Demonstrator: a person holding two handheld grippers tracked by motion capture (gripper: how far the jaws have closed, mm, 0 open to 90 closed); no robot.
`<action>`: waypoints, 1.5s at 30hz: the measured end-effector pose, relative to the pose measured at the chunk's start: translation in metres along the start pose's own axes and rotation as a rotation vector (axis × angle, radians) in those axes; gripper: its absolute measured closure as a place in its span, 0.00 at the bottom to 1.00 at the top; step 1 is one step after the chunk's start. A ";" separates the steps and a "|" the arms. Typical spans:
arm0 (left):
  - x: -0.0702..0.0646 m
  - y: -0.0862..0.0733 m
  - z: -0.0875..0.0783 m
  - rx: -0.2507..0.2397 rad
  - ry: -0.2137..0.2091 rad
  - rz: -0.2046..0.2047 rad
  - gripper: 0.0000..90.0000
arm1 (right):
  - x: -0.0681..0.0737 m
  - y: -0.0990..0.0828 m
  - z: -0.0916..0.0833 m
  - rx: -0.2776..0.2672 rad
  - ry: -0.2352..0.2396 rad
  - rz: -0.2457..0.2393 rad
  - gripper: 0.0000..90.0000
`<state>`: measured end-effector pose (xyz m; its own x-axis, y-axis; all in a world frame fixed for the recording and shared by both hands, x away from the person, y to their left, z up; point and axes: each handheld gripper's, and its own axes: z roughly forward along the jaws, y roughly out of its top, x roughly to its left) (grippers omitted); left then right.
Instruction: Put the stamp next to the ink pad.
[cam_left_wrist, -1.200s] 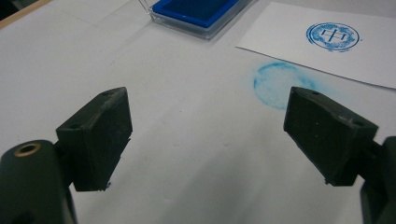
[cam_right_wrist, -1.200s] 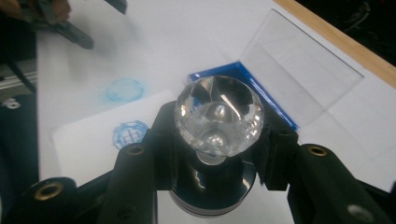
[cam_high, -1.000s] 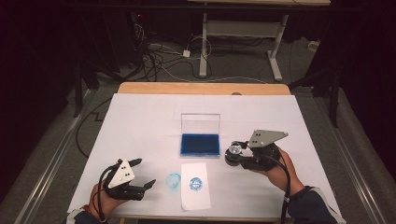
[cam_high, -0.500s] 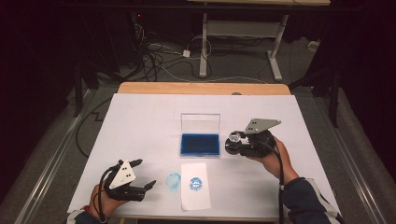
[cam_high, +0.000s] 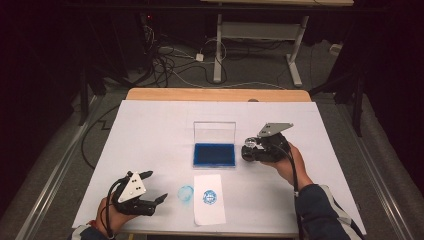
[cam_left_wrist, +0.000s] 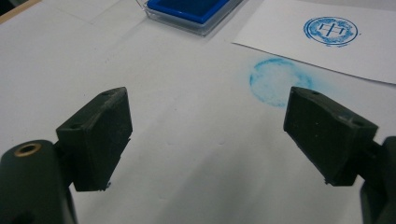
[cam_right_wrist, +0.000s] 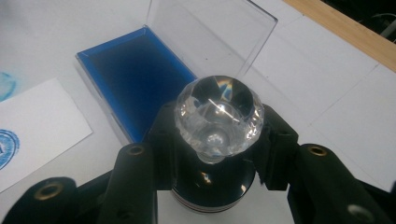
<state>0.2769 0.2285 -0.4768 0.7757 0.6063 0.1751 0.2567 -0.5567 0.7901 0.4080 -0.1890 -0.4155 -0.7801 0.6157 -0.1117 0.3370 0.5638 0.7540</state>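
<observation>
A round stamp with a faceted clear knob (cam_right_wrist: 218, 114) and a dark base (cam_high: 250, 148) is clamped between the jaws of my right gripper (cam_high: 253, 150), just right of the open blue ink pad (cam_high: 214, 154). The pad's clear lid (cam_right_wrist: 210, 32) stands upright behind it. A white paper slip (cam_high: 209, 197) near the front edge bears a round blue stamp print (cam_left_wrist: 330, 31). Beside it a blue smudge (cam_high: 185, 192) marks the table cover. My left gripper (cam_high: 156, 186) rests at the front left, jaws open with nothing between them, pointing at the smudge (cam_left_wrist: 279, 80).
White sheeting (cam_high: 150, 135) covers the table, with the wooden edge (cam_high: 215, 95) showing at the far side. Cables and a desk frame (cam_high: 220, 45) lie on the dark floor beyond. Room is free at the table's left and far parts.
My right gripper has carried the stamp left and away from the front edge, closer to the ink pad's right side. The left gripper has stayed put.
</observation>
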 end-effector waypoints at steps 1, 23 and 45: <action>0.000 0.000 0.000 -0.001 -0.001 -0.001 0.16 | -0.002 -0.001 0.002 -0.002 -0.007 0.009 0.64; 0.000 0.000 0.001 0.005 -0.007 0.002 0.16 | -0.003 -0.004 0.038 0.045 -0.013 0.034 0.64; 0.000 0.000 0.002 0.011 -0.008 0.010 0.16 | -0.001 -0.008 0.035 0.022 0.005 0.048 0.52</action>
<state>0.2775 0.2275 -0.4781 0.7828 0.5963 0.1779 0.2553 -0.5685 0.7821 0.4243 -0.1752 -0.4440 -0.7650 0.6399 -0.0724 0.3856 0.5452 0.7443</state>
